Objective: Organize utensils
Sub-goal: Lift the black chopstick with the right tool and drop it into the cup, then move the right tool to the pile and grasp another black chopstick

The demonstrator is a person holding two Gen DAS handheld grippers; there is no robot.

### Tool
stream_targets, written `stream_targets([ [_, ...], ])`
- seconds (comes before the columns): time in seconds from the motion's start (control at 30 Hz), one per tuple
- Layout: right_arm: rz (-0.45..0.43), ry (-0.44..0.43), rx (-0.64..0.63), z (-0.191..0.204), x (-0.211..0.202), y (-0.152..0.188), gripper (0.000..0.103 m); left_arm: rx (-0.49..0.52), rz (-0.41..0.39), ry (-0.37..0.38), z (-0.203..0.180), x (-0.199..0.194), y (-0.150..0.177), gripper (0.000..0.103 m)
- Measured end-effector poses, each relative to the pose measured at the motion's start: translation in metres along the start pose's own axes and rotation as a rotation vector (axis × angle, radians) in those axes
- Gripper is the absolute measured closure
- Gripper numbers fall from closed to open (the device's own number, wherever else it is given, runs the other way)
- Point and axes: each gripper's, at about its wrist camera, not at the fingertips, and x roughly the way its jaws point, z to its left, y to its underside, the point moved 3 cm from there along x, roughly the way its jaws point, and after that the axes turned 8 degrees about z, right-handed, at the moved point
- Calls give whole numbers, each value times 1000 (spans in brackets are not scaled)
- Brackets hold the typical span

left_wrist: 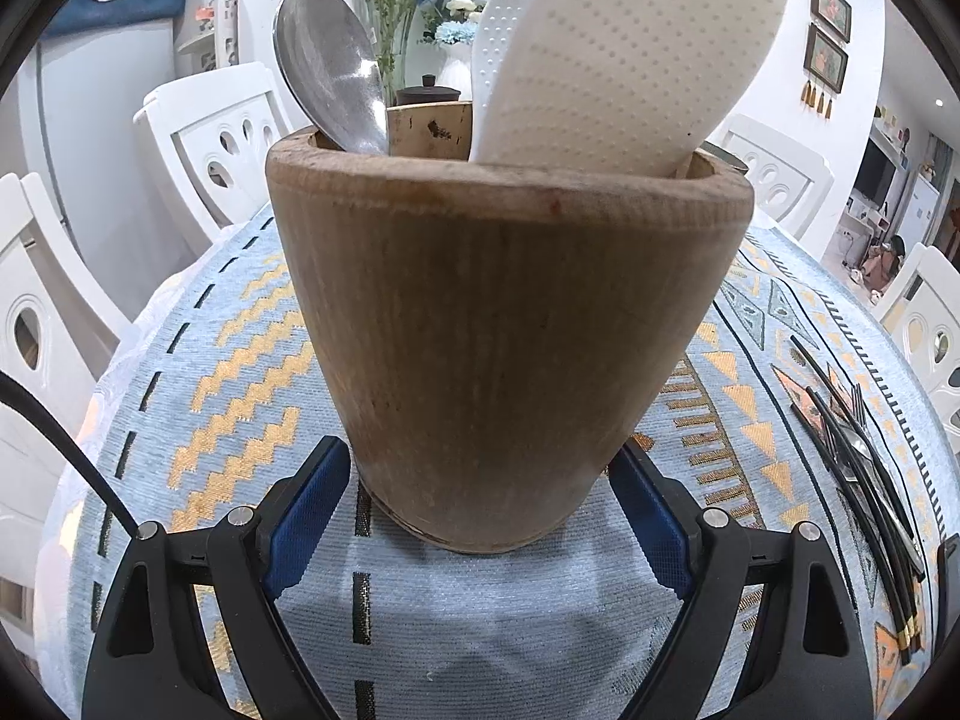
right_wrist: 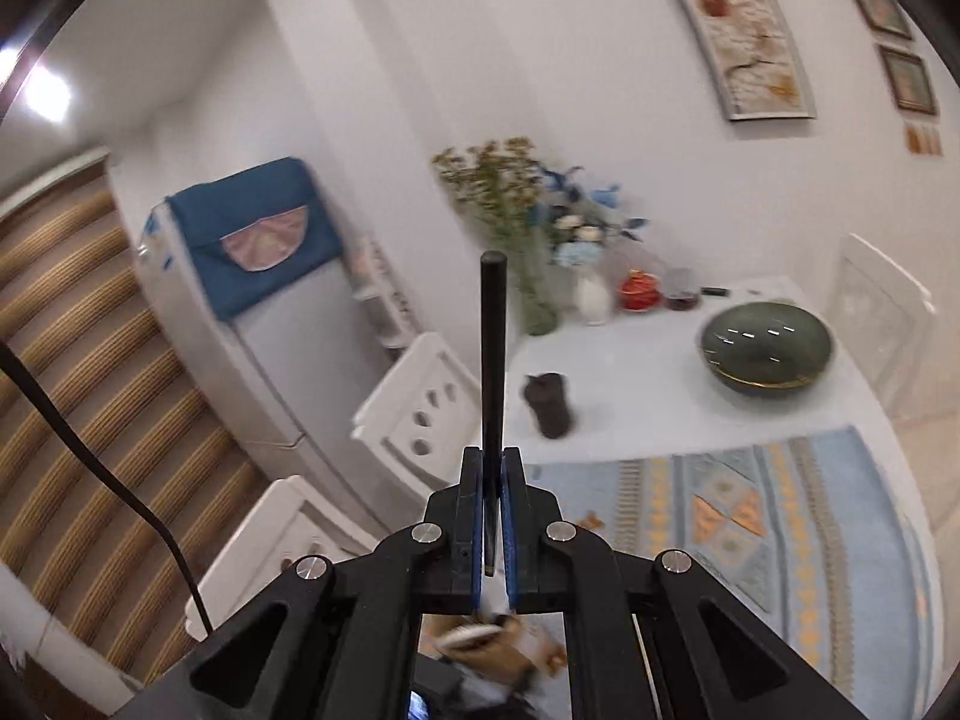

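Dropping that black chopstick (right_wrist: pixel 493 360) into the wooden holder (left_wrist: pixel 510 330) cleanly probably means lining its lower tip over the gap between the utensils already inside, then lowering slowly, imo. Right gripper (right_wrist: pixel 493 516) is pinched tight on the chopstick, which sticks up and away from the jaws, well above the holder. Left gripper (left_wrist: pixel 480 516) has its blue pads squeezed against the holder's base on both sides, steadying it on the patterned tablecloth (left_wrist: pixel 240 360). Inside the holder: a metal spoon (left_wrist: pixel 330 66) leaning left and a white dimpled rice paddle (left_wrist: pixel 630 48) leaning right. More black chopsticks (left_wrist: pixel 864 480) lie right of the holder with a fork, waiting.
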Motion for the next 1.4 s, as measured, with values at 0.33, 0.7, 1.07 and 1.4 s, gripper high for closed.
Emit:
stream_targets([
  [0.33, 126, -12, -96, 20, 70, 14, 98, 8, -12, -18, -6, -4, 1, 16],
  [0.7, 206, 17, -157, 15, 104, 30, 98, 7, -7, -11, -3, -4, 1, 16],
  [1.07, 316, -37, -90, 3, 109, 33, 58, -1, -2, 6, 3, -1, -2, 16],
  [1.4, 203, 40, 77, -46, 13, 47, 50, -8, 4, 10, 4, 1, -2, 16],
])
